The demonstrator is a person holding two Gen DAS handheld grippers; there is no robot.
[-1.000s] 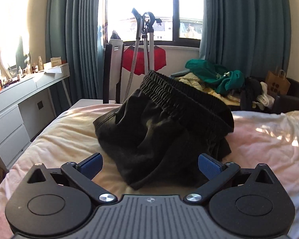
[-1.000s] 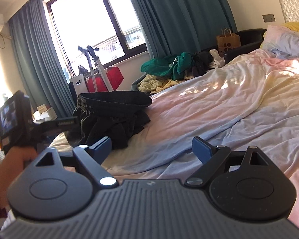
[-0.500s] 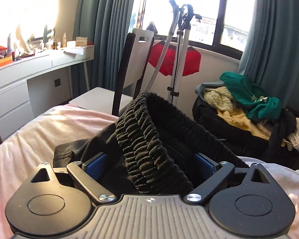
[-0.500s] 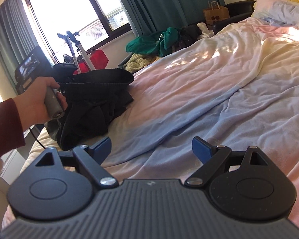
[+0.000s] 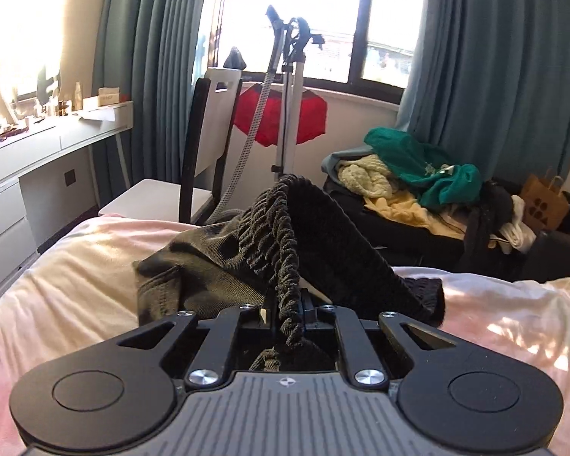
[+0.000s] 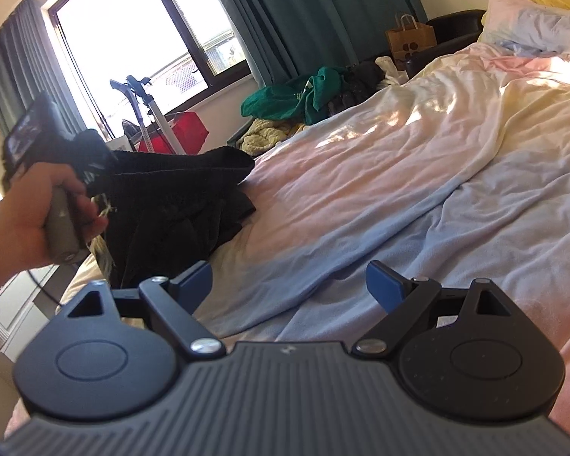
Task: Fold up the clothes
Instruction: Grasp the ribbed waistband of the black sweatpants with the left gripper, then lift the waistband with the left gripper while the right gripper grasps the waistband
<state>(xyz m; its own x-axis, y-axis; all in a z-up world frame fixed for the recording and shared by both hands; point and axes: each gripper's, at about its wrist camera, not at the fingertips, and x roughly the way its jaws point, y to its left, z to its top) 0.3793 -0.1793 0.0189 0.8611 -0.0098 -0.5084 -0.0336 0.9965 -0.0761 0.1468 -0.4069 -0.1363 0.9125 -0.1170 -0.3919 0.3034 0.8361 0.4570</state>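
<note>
The left gripper is clamped on the ribbed elastic waistband of the crumpled black corduroy shorts, which lie on the pale pink and cream bedsheet, their waistband lifted off the sheet. The right gripper hovers above that sheet beside the shorts, its blue-padded fingers spread apart, gripping nothing.
</note>
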